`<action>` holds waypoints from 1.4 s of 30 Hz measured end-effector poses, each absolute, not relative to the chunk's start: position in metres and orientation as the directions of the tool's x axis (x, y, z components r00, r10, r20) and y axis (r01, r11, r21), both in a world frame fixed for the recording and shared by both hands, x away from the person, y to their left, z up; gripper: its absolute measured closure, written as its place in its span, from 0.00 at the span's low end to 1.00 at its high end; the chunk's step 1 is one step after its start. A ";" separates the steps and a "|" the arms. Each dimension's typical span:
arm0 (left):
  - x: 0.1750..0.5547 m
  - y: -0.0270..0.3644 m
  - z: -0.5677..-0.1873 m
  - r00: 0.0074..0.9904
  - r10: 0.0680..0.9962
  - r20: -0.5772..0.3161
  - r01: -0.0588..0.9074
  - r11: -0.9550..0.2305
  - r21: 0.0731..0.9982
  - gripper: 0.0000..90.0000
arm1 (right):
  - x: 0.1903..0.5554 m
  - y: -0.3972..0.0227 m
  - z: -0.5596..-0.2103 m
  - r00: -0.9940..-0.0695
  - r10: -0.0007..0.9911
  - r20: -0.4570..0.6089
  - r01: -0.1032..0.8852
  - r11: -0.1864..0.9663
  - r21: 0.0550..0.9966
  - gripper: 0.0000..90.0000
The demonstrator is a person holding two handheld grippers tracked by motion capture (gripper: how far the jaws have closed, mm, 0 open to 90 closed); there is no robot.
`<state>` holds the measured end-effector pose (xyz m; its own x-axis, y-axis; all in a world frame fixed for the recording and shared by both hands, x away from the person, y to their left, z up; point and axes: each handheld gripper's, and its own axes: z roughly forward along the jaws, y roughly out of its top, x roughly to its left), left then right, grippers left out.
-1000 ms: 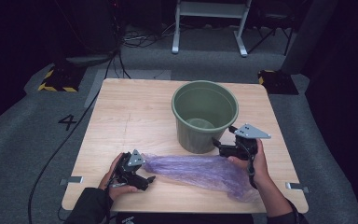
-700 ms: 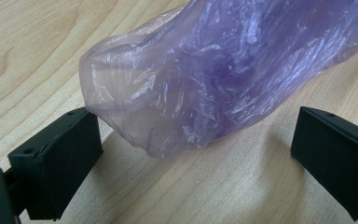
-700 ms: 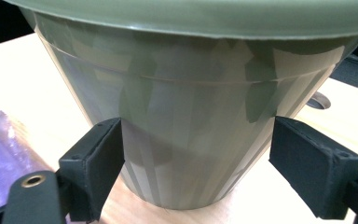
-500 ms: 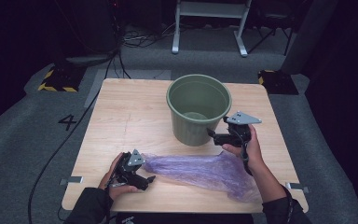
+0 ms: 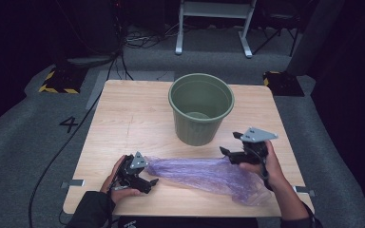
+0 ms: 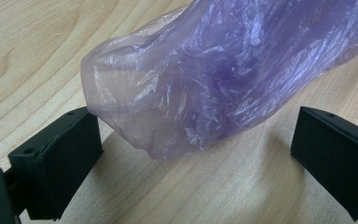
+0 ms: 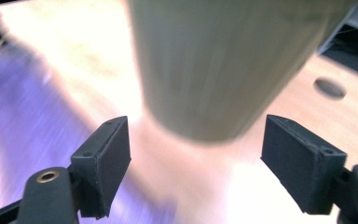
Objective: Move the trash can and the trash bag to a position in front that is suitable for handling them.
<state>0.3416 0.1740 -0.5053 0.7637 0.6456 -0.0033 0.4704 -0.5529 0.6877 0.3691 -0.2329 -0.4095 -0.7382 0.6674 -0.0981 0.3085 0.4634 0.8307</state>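
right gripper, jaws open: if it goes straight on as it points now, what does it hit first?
Most likely the green bucket. In the right gripper view its side wall sits dead ahead between the open jaws of the right gripper. The view is motion-blurred, so depth is unclear, but nothing else shows in that line.

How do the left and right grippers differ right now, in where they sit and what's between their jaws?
The left gripper sits low on the table at the purple bag's end, which bulges between its jaws; the right gripper is raised above the bag's other end. The left gripper points along the bag; the right gripper points at the green bin. Both are open, gripping nothing.
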 end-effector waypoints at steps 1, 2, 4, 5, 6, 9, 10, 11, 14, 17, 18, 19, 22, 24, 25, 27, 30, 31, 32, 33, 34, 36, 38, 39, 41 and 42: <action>0.342 0.174 -0.505 0.764 0.646 -0.003 0.470 -0.553 0.688 0.02 | 0.369 -0.233 -0.409 -0.738 0.667 -0.098 0.309 0.463 0.831 0.26; 0.342 0.174 -0.505 0.763 0.646 -0.003 0.471 -0.552 0.688 0.02 | 0.361 -0.241 -0.413 -0.747 0.658 -0.097 0.311 0.474 0.824 0.27; 0.342 0.174 -0.505 0.760 0.650 -0.004 0.473 -0.549 0.689 0.02 | 0.339 -0.260 -0.424 -0.758 0.649 -0.068 0.334 0.476 0.813 0.26; 0.342 0.173 -0.505 0.759 0.651 -0.004 0.474 -0.549 0.688 0.02 | 0.339 -0.260 -0.424 -0.758 0.649 -0.068 0.334 0.476 0.813 0.26; 0.342 0.173 -0.505 0.758 0.652 -0.004 0.476 -0.548 0.688 0.02 | 0.333 -0.265 -0.430 -0.765 0.642 -0.049 0.342 0.470 0.814 0.25; 0.342 0.173 -0.505 0.758 0.652 -0.003 0.475 -0.549 0.687 0.02 | 0.320 -0.271 -0.445 -0.767 0.638 -0.074 0.354 0.517 0.779 0.25; 0.342 0.173 -0.505 0.758 0.652 -0.003 0.475 -0.549 0.688 0.02 | 0.317 -0.273 -0.452 -0.764 0.642 -0.066 0.366 0.515 0.775 0.27; 0.342 0.173 -0.505 0.758 0.652 -0.003 0.475 -0.549 0.688 0.01 | 0.317 -0.273 -0.452 -0.764 0.642 -0.066 0.366 0.515 0.775 0.27; 0.342 0.174 -0.505 0.762 0.648 -0.003 0.472 -0.551 0.688 0.01 | 0.318 -0.278 -0.467 -0.739 0.672 -0.050 0.397 0.493 0.774 0.35; 0.342 0.174 -0.505 0.764 0.646 -0.003 0.470 -0.552 0.689 0.01 | 0.321 -0.283 -0.478 -0.725 0.686 -0.059 0.409 0.499 0.764 0.44; 0.343 0.174 -0.505 0.764 0.645 -0.005 0.470 -0.551 0.689 0.01 | 0.323 -0.286 -0.480 -0.718 0.693 -0.057 0.417 0.494 0.763 0.48; 0.343 0.174 -0.505 0.764 0.645 -0.006 0.470 -0.551 0.689 0.01 | 0.325 -0.289 -0.482 -0.713 0.698 -0.059 0.418 0.492 0.764 0.50; 0.343 0.174 -0.505 0.765 0.644 -0.006 0.470 -0.552 0.688 0.01 | 0.330 -0.301 -0.487 -0.711 0.701 -0.048 0.412 0.472 0.779 0.50; 0.343 0.173 -0.505 0.764 0.645 -0.006 0.471 -0.551 0.689 0.01 | 0.334 -0.307 -0.490 -0.702 0.708 -0.079 0.410 0.492 0.768 0.48; 0.343 0.173 -0.505 0.764 0.645 -0.006 0.471 -0.551 0.689 0.01 | 0.336 -0.309 -0.492 -0.694 0.713 -0.100 0.410 0.505 0.760 0.46; 0.343 0.173 -0.505 0.764 0.646 -0.006 0.471 -0.551 0.689 0.01 | 0.340 -0.314 -0.495 -0.675 0.731 -0.102 0.423 0.497 0.758 0.46; 0.343 0.173 -0.505 0.763 0.646 -0.006 0.471 -0.551 0.689 0.01 | 0.344 -0.318 -0.495 -0.661 0.740 -0.123 0.422 0.503 0.754 0.42; 0.343 0.173 -0.505 0.763 0.646 -0.006 0.471 -0.551 0.689 0.01 | 0.347 -0.321 -0.493 -0.648 0.745 -0.157 0.416 0.518 0.747 0.41; 0.343 0.173 -0.505 0.763 0.647 -0.006 0.472 -0.550 0.689 0.01 | 0.347 -0.321 -0.493 -0.648 0.745 -0.157 0.416 0.518 0.747 0.41; 0.343 0.173 -0.505 0.763 0.647 -0.005 0.472 -0.550 0.689 0.01 | 0.349 -0.323 -0.492 -0.644 0.744 -0.178 0.405 0.529 0.746 0.40; 0.344 0.173 -0.505 0.763 0.647 -0.005 0.472 -0.551 0.688 0.01 | 0.353 -0.327 -0.491 -0.640 0.745 -0.186 0.400 0.530 0.747 0.38; 0.344 0.172 -0.506 0.762 0.647 -0.006 0.472 -0.549 0.689 0.01 | 0.358 -0.330 -0.491 -0.619 0.755 -0.217 0.398 0.540 0.742 0.36; 0.344 0.172 -0.505 0.762 0.648 -0.006 0.473 -0.550 0.688 0.01 | 0.362 -0.331 -0.489 -0.605 0.759 -0.240 0.387 0.544 0.745 0.34; 0.344 0.172 -0.505 0.762 0.648 -0.006 0.473 -0.550 0.688 0.01 | 0.364 -0.332 -0.487 -0.603 0.759 -0.246 0.376 0.543 0.751 0.34; 0.344 0.172 -0.505 0.762 0.647 -0.006 0.473 -0.550 0.688 0.01 | 0.366 -0.333 -0.480 -0.575 0.773 -0.267 0.356 0.530 0.769 0.33; 0.344 0.172 -0.505 0.762 0.648 -0.006 0.473 -0.550 0.688 0.01 | 0.367 -0.333 -0.477 -0.558 0.781 -0.279 0.346 0.525 0.778 0.33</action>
<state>0.3445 0.1716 -0.5054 0.7619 0.6477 -0.0057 0.4730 -0.5503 0.6881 0.3673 -0.3328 -0.4768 -0.5583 0.7814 -0.2787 0.3458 0.5245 0.7780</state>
